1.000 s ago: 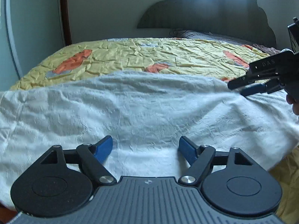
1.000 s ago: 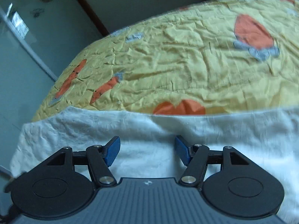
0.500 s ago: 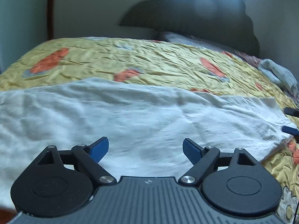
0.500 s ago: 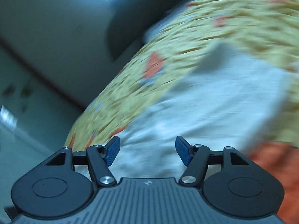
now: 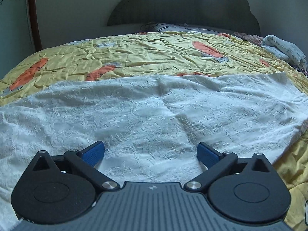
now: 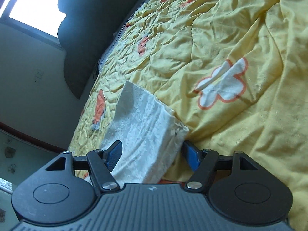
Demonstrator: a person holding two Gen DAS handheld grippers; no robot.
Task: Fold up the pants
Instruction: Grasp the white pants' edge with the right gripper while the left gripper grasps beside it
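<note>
White textured pants [image 5: 154, 111] lie spread sideways across a yellow bedspread [image 5: 154, 57]. My left gripper [image 5: 150, 148] hovers over their near edge. Its jaws are opening wide; the blue pads [image 5: 92, 154] press on nothing and only the flat fabric lies under them. In the right wrist view, which is rolled, one narrow end of the pants [image 6: 144, 115] runs between the jaws of my right gripper [image 6: 152, 146]. Those jaws are opening too, with a blue pad [image 6: 113, 152] on each side of the cloth and no pinch visible.
A dark headboard [image 5: 182, 9] and a grey pillow [image 5: 173, 28] stand at the far end of the bed. A rolled pale cloth [image 5: 283, 50] lies at the far right. The bedspread [image 6: 231, 38] is rumpled right of the pants' end. A window [image 6: 38, 9] glows behind.
The right gripper has gone out of the left wrist view, swung to the pants' end and rolled. The left gripper's jaws have spread wider and its view has shifted along the pants.
</note>
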